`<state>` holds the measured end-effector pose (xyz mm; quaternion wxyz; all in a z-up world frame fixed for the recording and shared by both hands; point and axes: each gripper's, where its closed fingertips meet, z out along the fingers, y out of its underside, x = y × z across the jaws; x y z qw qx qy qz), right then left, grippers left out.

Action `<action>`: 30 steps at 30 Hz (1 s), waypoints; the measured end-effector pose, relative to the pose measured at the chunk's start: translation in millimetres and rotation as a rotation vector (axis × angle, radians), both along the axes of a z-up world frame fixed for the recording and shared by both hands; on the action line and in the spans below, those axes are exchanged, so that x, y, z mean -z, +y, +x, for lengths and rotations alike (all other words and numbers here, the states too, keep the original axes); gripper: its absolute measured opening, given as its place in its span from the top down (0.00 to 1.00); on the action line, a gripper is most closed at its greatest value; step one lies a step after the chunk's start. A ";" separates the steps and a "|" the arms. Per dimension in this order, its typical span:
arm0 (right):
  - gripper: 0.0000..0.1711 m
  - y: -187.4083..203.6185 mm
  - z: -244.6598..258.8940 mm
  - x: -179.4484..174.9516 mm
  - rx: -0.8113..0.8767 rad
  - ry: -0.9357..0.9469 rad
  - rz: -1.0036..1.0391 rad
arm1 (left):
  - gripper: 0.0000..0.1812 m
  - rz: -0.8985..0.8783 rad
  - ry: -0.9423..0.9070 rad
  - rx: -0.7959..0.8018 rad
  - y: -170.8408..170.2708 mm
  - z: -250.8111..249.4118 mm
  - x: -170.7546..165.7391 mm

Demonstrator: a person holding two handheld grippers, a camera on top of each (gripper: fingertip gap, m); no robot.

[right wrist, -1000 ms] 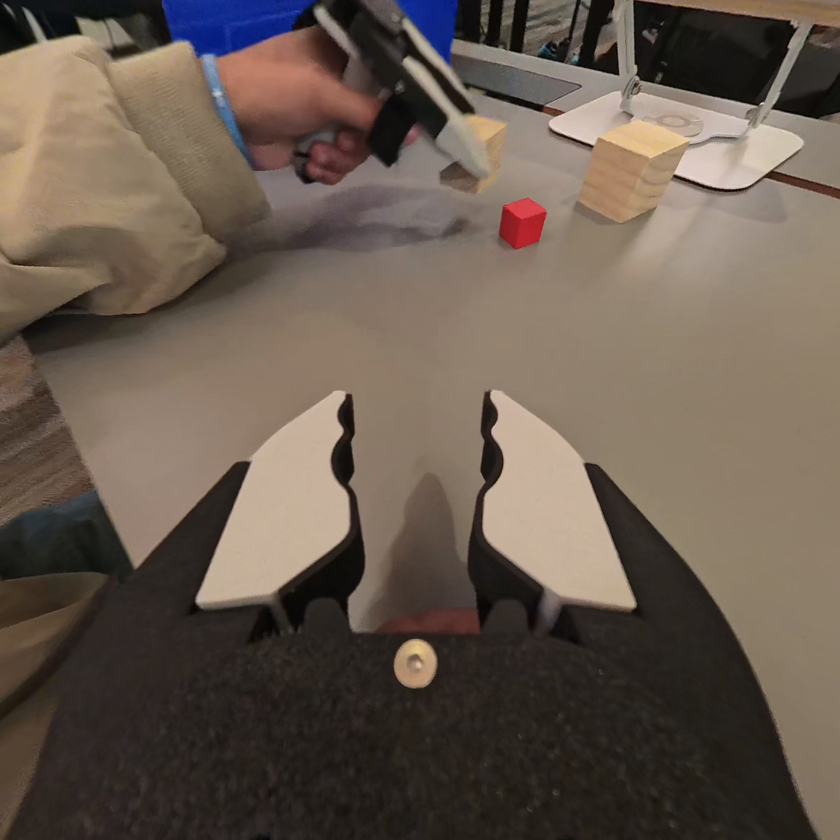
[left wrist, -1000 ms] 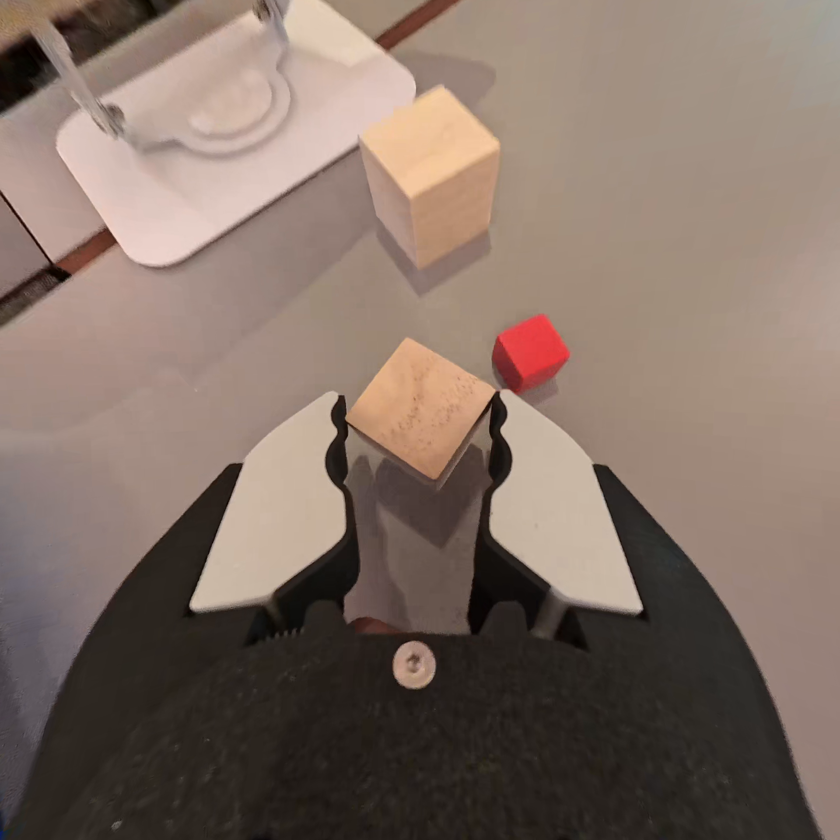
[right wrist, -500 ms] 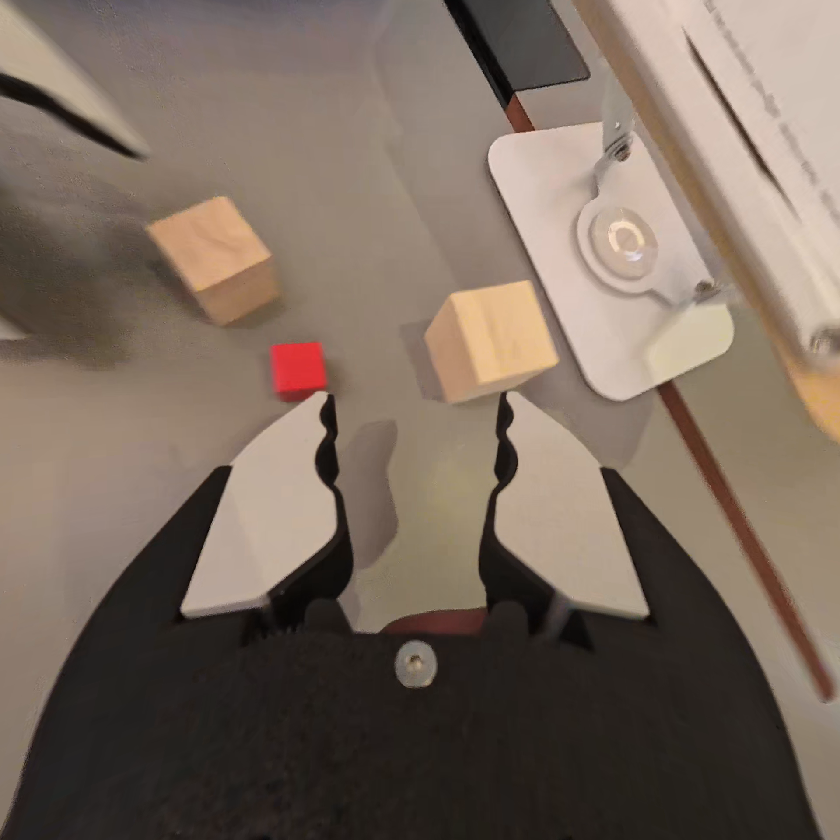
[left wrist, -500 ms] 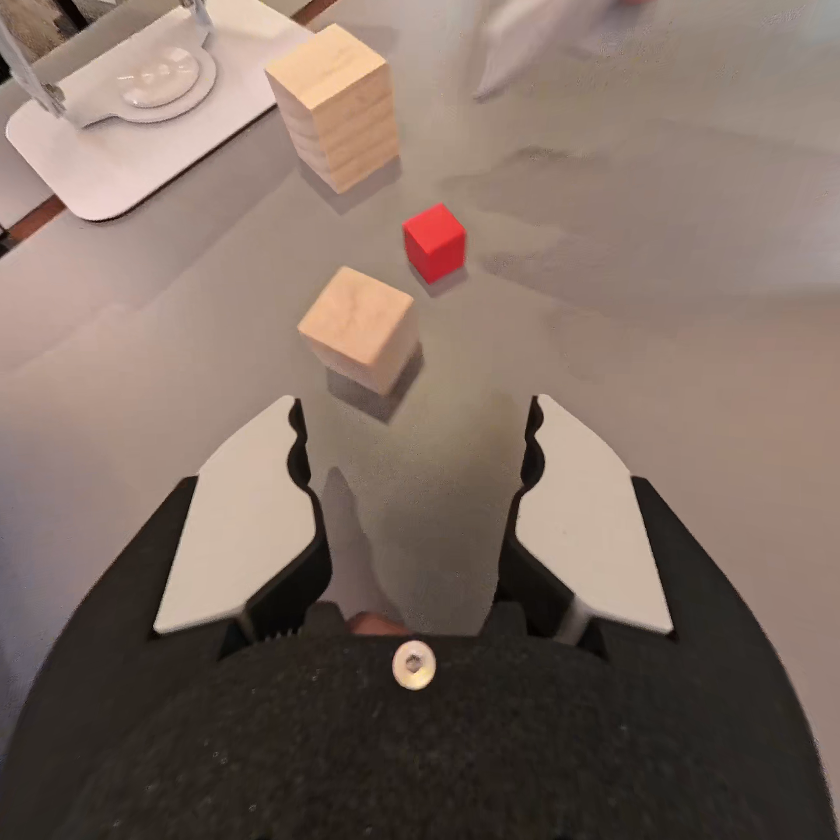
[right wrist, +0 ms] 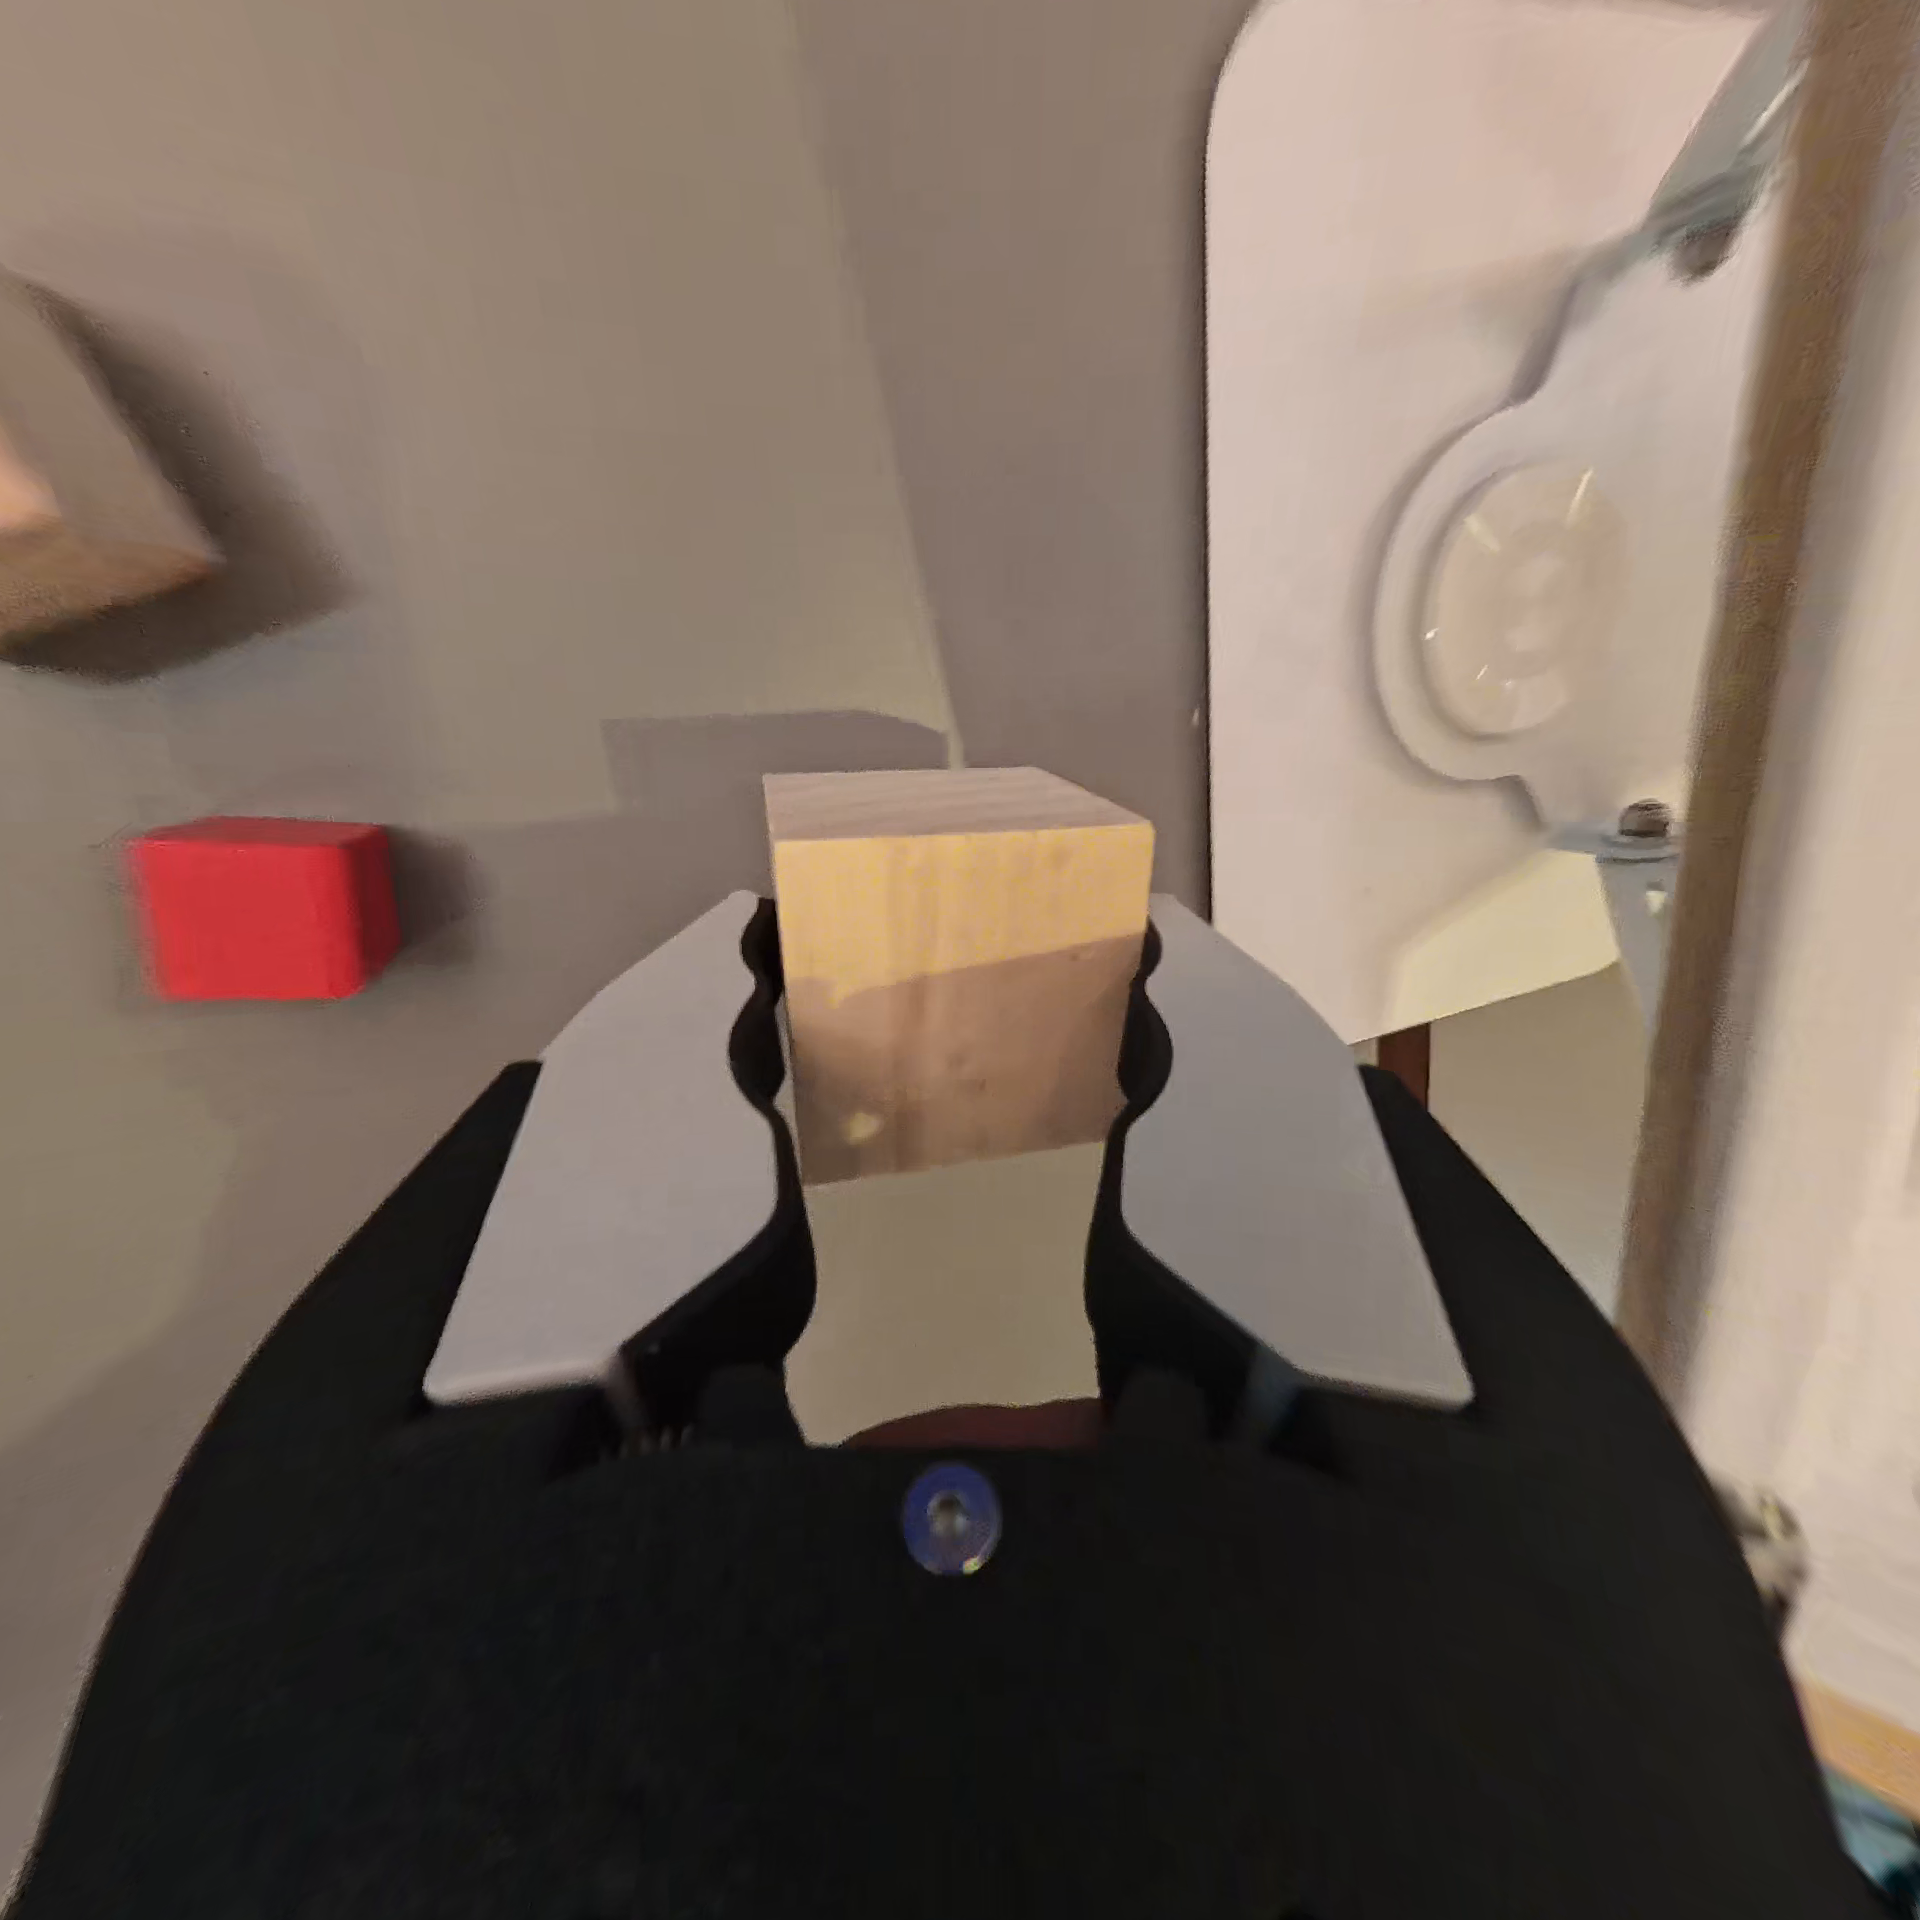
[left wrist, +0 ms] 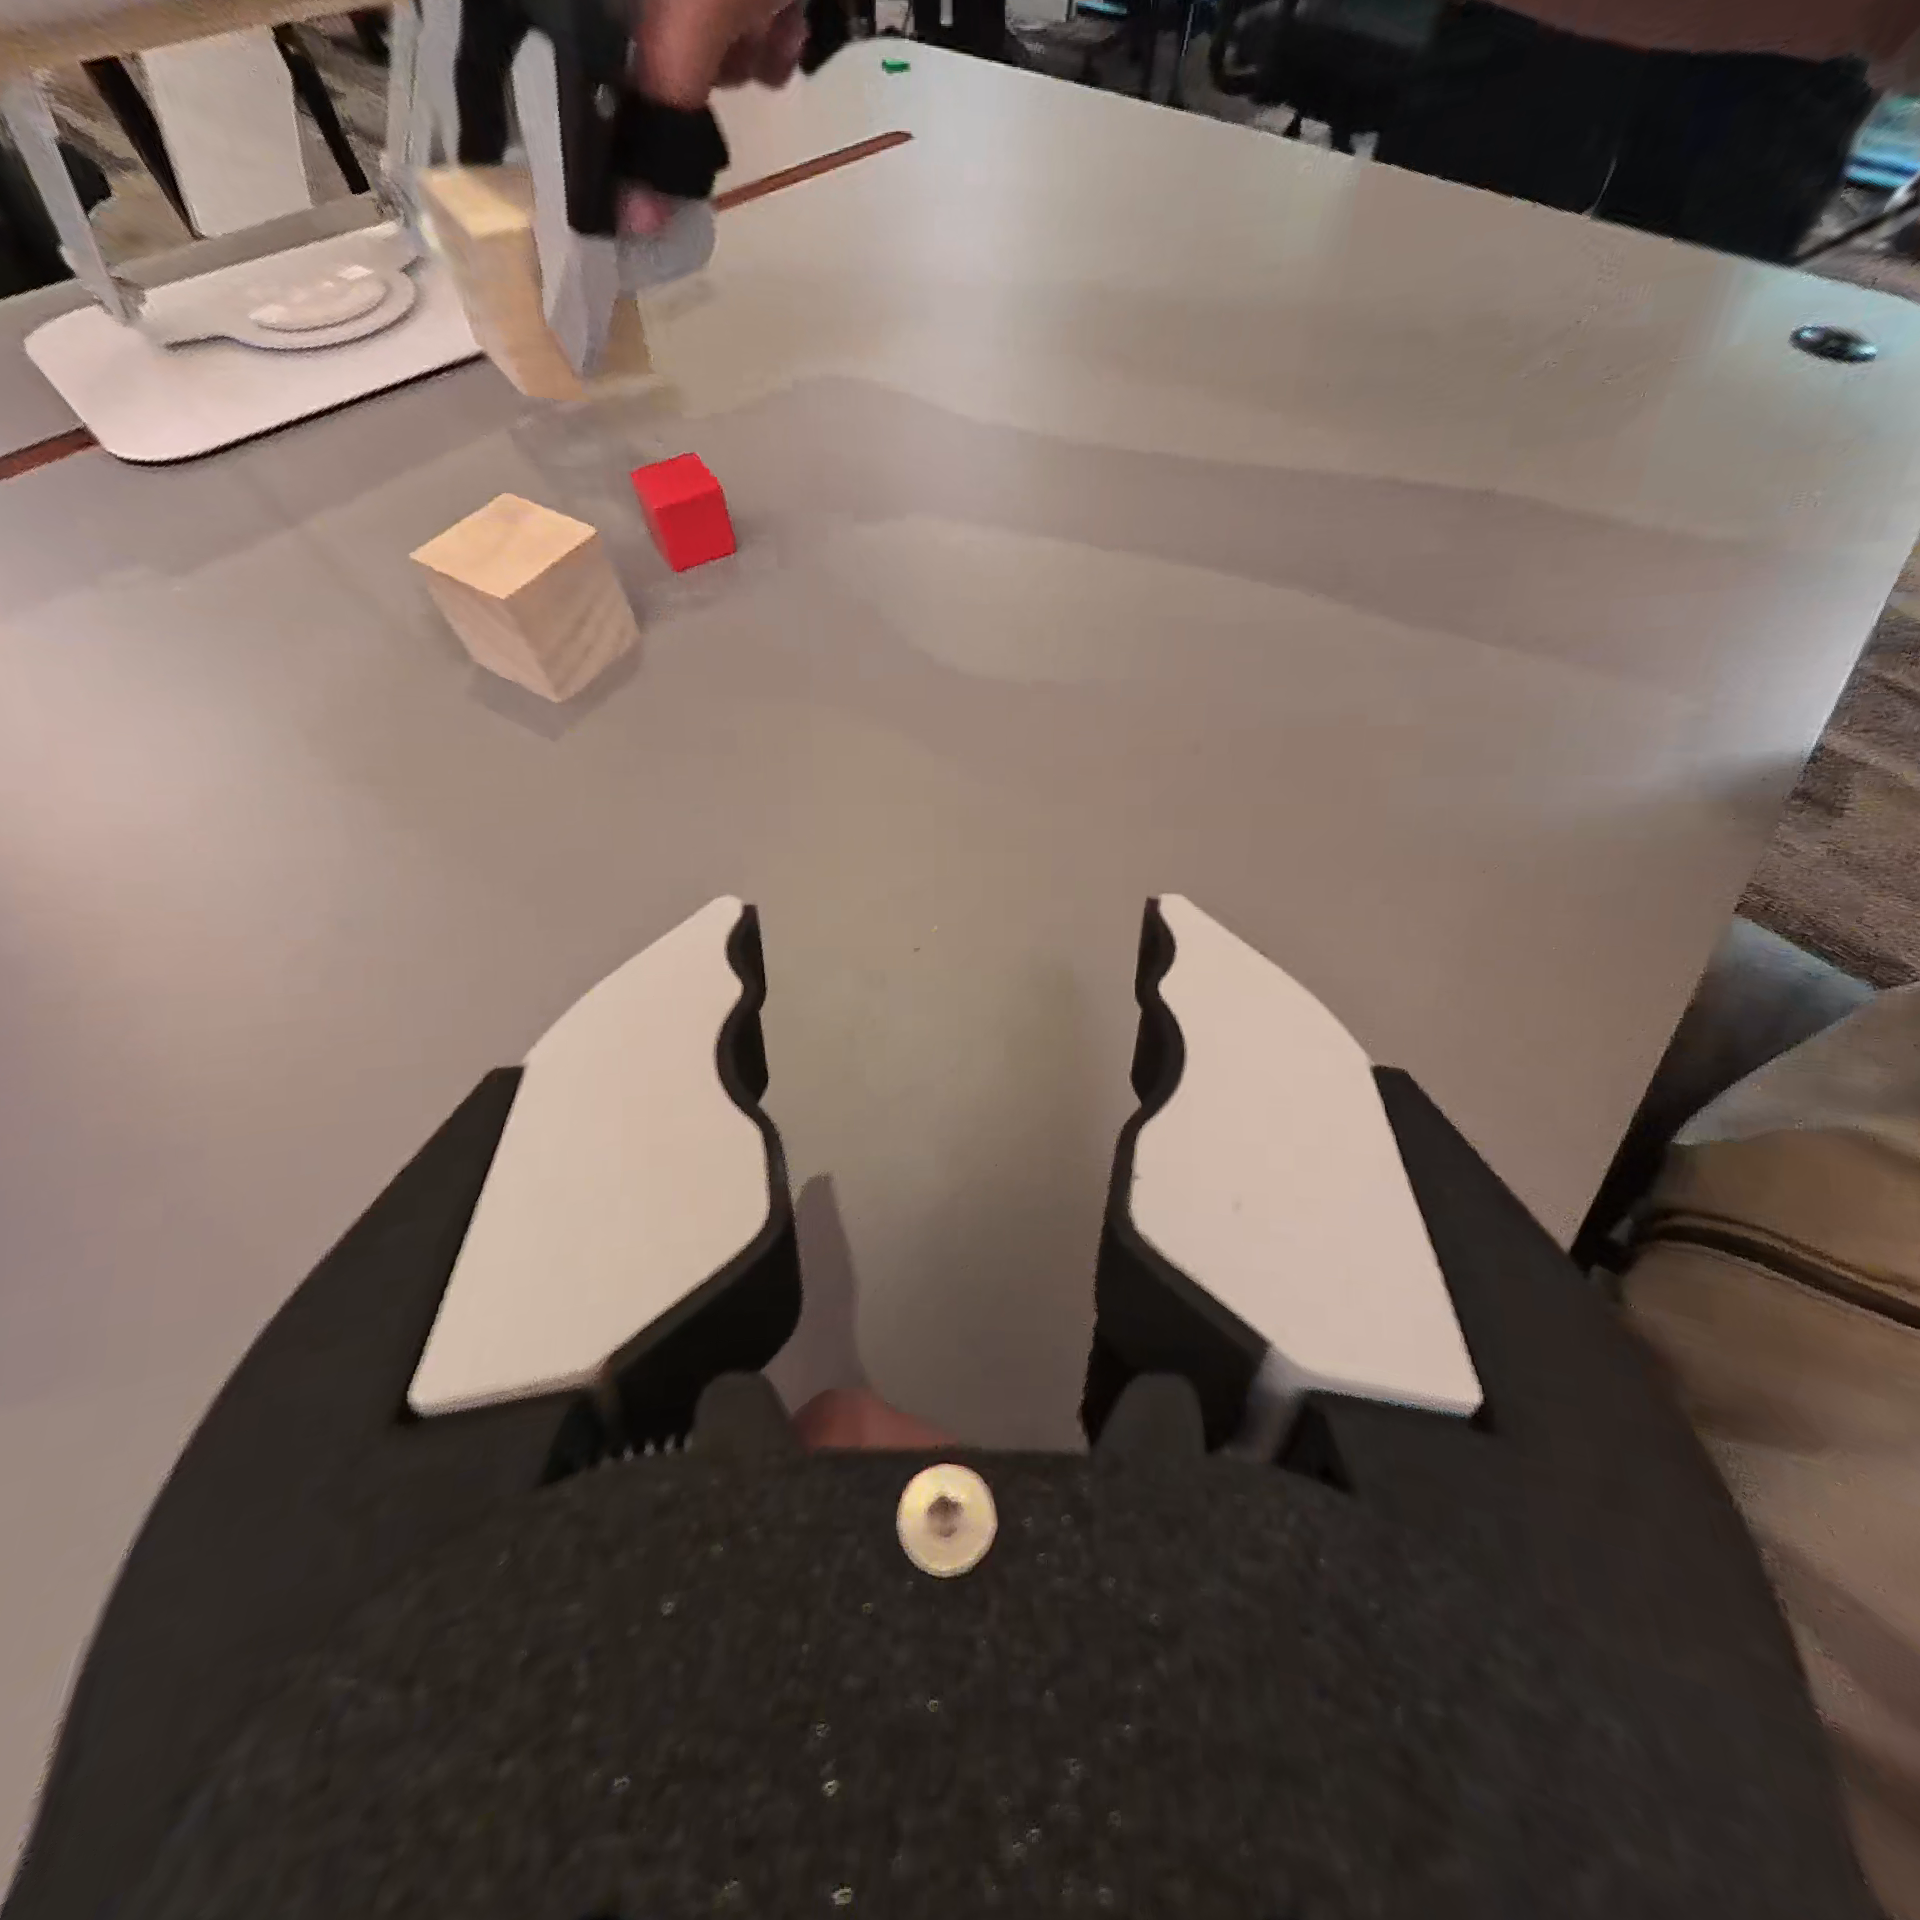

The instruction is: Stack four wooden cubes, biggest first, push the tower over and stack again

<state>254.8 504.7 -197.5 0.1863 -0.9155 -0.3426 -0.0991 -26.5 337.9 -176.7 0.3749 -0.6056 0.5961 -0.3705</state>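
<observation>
No tower up: three cubes visible, all apart on the grey table (left wrist: 1143, 644); fourth not in view. Right gripper (right wrist: 951, 935) straddles the big cube (right wrist: 961, 883) mid-frame, fingers against its sides, probably clamped, blur hides lift. Left gripper (left wrist: 945, 925) gapes empty, bottom of frame. Medium cube (left wrist: 525, 592) and red cube (left wrist: 683, 511) sit upper left, unstacked. All stacking left.

Left view faces across the table (left wrist: 1039, 623); right looks down close.
</observation>
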 end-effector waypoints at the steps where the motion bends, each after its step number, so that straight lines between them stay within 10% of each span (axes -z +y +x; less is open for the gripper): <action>1: 0.63 -7.9 -12.3 -12.7 -0.019 0.017 0.018 | 0.62 -0.019 -0.008 -0.003 1.1 -0.3 -0.2; 11: 0.63 -125.2 -135.8 -19.1 -0.220 0.072 -0.055 | 0.64 -0.042 0.021 -0.088 25.4 -5.3 10.1; 21: 0.63 -120.7 -138.6 30.0 -0.198 0.009 -0.120 | 0.60 -0.084 0.061 -0.094 24.7 -7.0 14.6; 30: 0.54 -187.7 -133.9 -52.5 -0.008 0.248 0.384 | 0.60 0.105 0.156 -0.012 58.8 31.7 7.1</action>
